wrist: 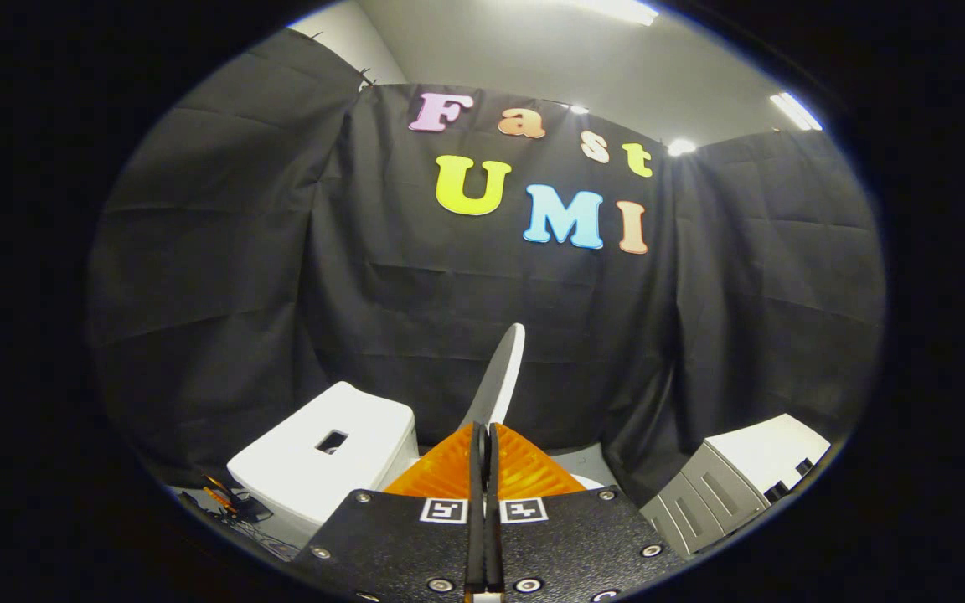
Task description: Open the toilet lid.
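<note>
The gripper [483, 435] has its two fingers drawn together on the thin edge of the toilet lid [499, 377], which rises tilted, seen edge-on, straight up from between the fingertips against the black cloth wall [415, 301]. Just left of the fingers sits the white toilet tank [323, 461] with a dark rectangular opening in its top, and off to the right stands a grey and white cabinet [734, 486]; no brand or label on any of them is legible
</note>
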### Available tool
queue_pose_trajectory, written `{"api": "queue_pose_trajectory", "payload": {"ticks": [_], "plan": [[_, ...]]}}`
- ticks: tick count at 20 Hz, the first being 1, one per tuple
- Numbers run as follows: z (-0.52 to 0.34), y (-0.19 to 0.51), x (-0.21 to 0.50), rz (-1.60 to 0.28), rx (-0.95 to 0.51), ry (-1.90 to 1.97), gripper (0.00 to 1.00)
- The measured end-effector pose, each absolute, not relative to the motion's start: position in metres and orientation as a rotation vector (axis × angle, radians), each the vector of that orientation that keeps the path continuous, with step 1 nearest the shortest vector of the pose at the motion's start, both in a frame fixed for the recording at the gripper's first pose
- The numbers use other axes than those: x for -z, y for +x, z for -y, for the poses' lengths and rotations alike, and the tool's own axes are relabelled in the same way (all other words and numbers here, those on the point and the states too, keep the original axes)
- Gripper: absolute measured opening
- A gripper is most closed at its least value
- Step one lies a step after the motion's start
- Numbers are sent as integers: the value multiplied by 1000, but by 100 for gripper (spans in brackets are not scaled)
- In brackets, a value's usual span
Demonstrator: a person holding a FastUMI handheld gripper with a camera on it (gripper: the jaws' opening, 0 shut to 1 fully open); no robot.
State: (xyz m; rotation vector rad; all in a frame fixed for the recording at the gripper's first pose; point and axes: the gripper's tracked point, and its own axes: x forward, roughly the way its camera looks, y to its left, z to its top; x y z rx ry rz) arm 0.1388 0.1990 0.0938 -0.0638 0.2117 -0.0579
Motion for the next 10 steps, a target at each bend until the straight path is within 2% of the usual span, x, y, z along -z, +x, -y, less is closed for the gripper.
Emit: {"api": "queue_pose_trajectory", "payload": {"ticks": [10], "plan": [[-271,150,-107,-169,-91,-67,0]]}}
